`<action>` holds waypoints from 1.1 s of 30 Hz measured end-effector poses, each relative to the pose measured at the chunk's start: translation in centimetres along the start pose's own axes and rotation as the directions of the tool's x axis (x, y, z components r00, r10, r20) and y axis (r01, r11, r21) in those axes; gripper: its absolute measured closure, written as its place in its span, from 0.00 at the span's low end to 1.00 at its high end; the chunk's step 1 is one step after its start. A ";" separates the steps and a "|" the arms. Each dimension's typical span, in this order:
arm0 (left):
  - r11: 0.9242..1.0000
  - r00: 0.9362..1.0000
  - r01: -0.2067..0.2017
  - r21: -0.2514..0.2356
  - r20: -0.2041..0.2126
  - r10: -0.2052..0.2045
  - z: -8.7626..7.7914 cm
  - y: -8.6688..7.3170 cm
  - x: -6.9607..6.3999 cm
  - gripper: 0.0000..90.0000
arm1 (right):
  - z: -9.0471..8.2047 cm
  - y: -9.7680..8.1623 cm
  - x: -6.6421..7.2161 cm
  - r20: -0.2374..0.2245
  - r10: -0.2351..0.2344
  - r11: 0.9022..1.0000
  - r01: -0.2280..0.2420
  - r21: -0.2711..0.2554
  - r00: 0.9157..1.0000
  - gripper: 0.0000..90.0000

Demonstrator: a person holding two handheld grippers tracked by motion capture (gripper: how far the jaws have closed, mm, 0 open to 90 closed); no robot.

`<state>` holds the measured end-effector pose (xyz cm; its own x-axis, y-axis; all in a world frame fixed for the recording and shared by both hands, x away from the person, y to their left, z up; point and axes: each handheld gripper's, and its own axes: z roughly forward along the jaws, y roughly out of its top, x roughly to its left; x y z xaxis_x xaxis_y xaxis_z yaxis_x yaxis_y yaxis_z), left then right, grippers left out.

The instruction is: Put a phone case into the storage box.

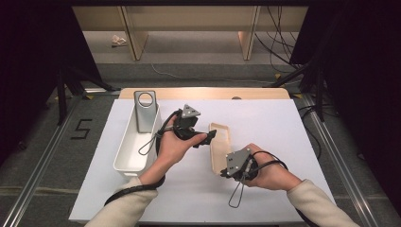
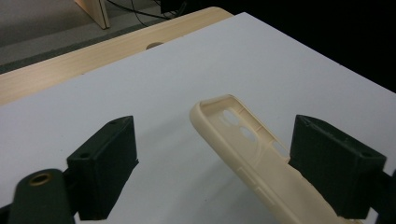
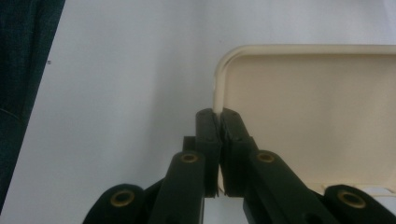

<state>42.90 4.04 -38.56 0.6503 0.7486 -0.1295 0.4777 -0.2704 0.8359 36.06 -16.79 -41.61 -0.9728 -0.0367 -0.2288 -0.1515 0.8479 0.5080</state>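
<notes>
Cream-coloured, smooth plastic phone case (image 1: 220,146) lies open side up near the middle of a matte white table (image 1: 283,127), its corners rounded. The right gripper (image 1: 226,171) pinches the case's rim between pressed-together black jaws; the right gripper view shows this grip on the thin wall at a rounded corner. The left gripper (image 1: 208,138) hovers with jaws spread, the case's camera end between them; the left gripper view shows oval cut-outs there. To the left, a long white bin (image 1: 135,142) holds a grey phone (image 1: 144,111) leaning upright.
</notes>
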 end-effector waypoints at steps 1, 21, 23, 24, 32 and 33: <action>1.000 1.000 0.003 0.004 -0.002 -0.003 0.1 0.1 0.0 0.17 | 0.0 0.0 0.0 0.002 -0.001 1.000 0.001 0.000 1.000 0.98; 0.975 0.983 0.176 0.139 0.024 -0.181 2.1 -0.1 0.7 0.63 | 0.1 0.2 0.1 0.011 -0.019 1.000 0.018 0.011 1.000 0.98; 0.969 0.978 0.199 0.147 0.028 -0.205 2.1 -0.1 0.8 0.67 | 0.1 0.2 0.1 0.007 -0.020 1.000 0.020 0.014 1.000 0.98; 0.968 0.978 0.202 0.148 0.028 -0.209 2.1 -0.1 0.8 0.69 | 0.1 0.2 0.1 0.007 -0.021 1.000 0.021 0.014 1.000 0.98; 0.954 0.963 0.253 0.159 0.050 -0.264 2.0 -0.1 0.8 0.75 | 0.3 0.4 0.3 0.011 -0.030 0.999 0.030 0.023 0.999 0.98; 0.954 0.963 0.255 0.159 0.050 -0.265 2.0 -0.1 0.8 0.75 | 0.3 0.4 0.3 0.012 -0.028 0.999 0.028 0.027 1.000 0.98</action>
<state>44.59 3.47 -39.82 0.5289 0.7622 -0.3733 0.7151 -0.1633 0.6797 35.77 -16.29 -41.77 -0.9659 -0.0545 -0.2531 -0.1739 0.8608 0.4783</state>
